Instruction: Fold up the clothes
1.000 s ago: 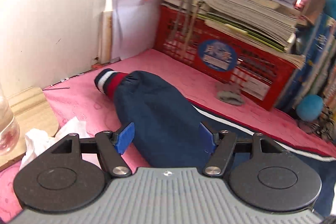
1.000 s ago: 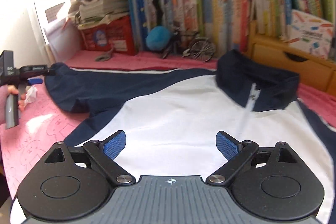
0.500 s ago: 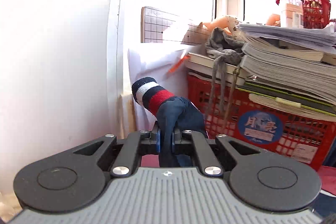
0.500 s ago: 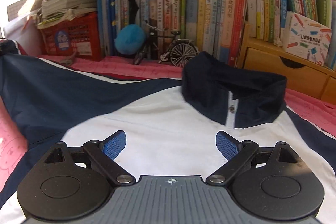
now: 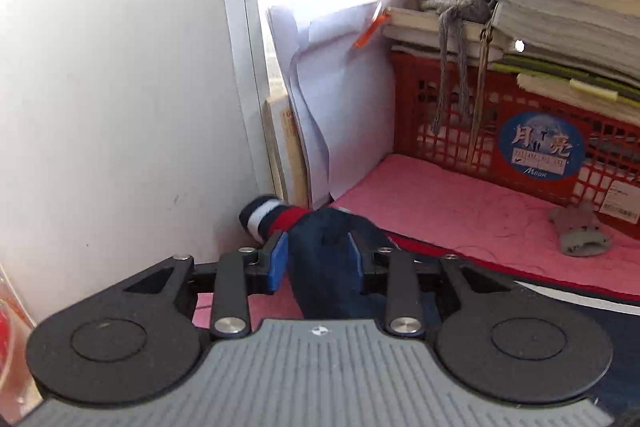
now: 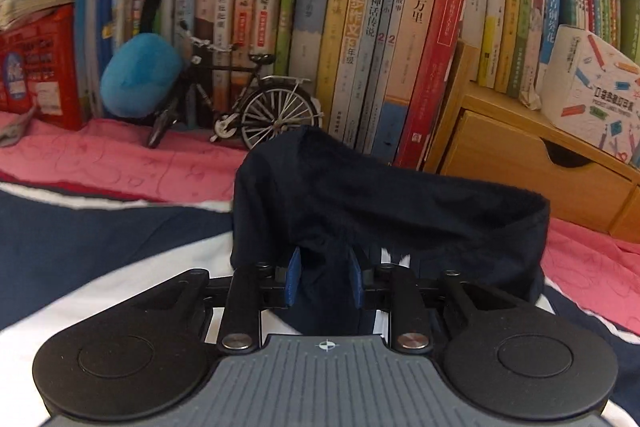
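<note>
- While its fingers are opening, the left gripper [image 5: 316, 259] has the navy sleeve [image 5: 328, 267] between them, above the pink surface [image 5: 440, 203].
- The right gripper [image 6: 325, 279], fingers closing, straddles the shirt's collar [image 6: 380, 211].

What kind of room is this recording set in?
Probably a child's bedroom or study corner at home: a row of children's books on a wooden shelf, a model bicycle and blue plush toy, and a pink cloth under the jacket.

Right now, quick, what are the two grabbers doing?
Left gripper: opening, navy sleeve still between its pads.
Right gripper: closing on the navy collar.
</note>
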The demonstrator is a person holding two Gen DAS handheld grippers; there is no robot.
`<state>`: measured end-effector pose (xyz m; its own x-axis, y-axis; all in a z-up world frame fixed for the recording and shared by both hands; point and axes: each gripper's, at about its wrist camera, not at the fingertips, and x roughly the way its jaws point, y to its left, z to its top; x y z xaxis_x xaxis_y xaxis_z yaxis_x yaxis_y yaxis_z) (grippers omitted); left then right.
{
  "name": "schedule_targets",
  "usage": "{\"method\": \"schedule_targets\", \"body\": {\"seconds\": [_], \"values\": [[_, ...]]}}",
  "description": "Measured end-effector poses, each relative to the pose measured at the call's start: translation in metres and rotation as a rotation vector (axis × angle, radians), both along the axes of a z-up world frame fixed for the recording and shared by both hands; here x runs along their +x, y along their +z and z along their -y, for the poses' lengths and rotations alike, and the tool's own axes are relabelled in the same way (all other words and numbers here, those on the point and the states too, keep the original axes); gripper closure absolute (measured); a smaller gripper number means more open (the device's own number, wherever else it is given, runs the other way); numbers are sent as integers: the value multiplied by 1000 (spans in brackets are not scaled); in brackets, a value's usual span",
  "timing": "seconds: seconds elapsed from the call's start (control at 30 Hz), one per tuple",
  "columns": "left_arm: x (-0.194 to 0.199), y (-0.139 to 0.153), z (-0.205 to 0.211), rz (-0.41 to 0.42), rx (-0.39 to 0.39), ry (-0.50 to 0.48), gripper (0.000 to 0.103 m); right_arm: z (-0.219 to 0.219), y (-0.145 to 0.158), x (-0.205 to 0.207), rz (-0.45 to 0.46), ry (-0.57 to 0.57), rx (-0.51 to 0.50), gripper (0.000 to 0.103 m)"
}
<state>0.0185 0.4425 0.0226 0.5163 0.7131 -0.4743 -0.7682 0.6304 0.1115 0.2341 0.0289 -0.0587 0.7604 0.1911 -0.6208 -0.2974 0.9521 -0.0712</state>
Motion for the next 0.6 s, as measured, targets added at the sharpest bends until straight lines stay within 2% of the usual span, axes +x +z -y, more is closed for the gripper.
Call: {"method": "schedule_targets", "body": {"seconds": [0.07, 0.1, 0.13, 0.17, 0.23, 0.3, 0.47, 0.53, 0.6], "values": [[-6, 18, 15, 31, 44, -64, 55, 14, 16, 1, -34, 7, 111, 72], [-10, 25, 27, 45, 69, -121, 55, 21, 24, 2, -50, 10, 167, 71], [-13, 32, 41, 59, 89, -186, 54, 28, 31, -3, -52, 27, 198, 65], [-14, 38, 57, 72, 96, -258, 54, 35, 38, -13, -37, 59, 203, 59], [-12, 44, 94, 97, 83, -418, 54, 53, 47, -37, -5, 114, 170, 57], [-6, 43, 135, 112, 32, -583, 55, 72, 49, -60, 4, 146, 132, 57], [28, 10, 248, 73, -148, -944, 55, 115, 34, -98, -45, 195, 85, 57], [49, -17, 290, 14, -135, -1037, 55, 117, 25, -107, -43, 213, 34, 57], [76, -40, 321, -53, -112, -1069, 57, 119, 15, -106, -36, 208, -12, 57]]}}
